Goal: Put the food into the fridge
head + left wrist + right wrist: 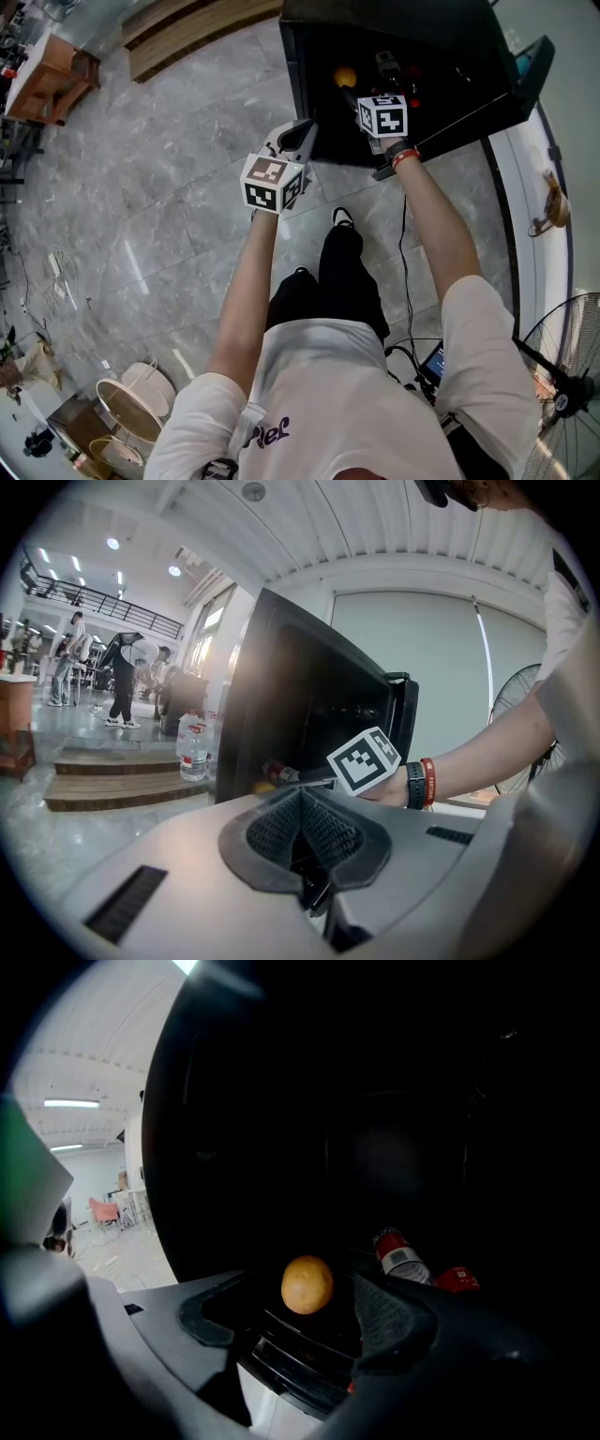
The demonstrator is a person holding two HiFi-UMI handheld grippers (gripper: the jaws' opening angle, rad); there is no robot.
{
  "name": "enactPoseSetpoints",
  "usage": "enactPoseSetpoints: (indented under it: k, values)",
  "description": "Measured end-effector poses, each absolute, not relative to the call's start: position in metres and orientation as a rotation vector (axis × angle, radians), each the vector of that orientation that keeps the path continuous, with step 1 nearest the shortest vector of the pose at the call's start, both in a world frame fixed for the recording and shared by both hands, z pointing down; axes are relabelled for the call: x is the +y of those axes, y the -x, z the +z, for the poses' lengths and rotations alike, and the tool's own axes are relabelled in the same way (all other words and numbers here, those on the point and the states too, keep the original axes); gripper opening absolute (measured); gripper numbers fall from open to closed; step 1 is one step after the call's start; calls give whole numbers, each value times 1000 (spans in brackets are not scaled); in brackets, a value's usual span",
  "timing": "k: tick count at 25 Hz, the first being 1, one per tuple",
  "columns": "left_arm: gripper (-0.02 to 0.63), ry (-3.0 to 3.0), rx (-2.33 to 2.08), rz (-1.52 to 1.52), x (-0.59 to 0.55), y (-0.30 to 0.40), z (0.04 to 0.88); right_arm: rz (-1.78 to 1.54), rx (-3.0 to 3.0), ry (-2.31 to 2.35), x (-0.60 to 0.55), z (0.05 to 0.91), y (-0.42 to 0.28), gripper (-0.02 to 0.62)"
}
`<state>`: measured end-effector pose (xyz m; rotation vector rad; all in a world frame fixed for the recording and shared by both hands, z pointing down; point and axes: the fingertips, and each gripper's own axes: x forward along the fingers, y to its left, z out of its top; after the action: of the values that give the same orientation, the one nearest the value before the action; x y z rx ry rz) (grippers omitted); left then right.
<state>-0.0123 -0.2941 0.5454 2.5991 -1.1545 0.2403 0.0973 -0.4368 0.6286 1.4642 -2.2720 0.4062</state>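
Note:
A round orange-yellow fruit lies on a shelf inside the dark black fridge. It also shows as a bright spot in the head view. My right gripper reaches into the fridge. Its jaws stand open on either side of the fruit, apart from it. A red-and-white bottle and a red can lie further back on the shelf. My left gripper hangs outside in front of the fridge, shut with nothing between its pads. In the head view the left gripper is left of the right gripper.
The fridge door stands swung open at the right. A floor fan is at the lower right, woven baskets at the lower left. Wooden steps and a water bottle lie left of the fridge. People stand far off.

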Motion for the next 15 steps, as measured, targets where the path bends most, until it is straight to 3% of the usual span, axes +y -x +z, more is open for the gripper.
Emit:
enactPoseSetpoints:
  k: [15]
  values:
    - [17, -2540, -1144, 294, -267, 34, 500, 482, -2218, -1495, -367, 572, -109, 256]
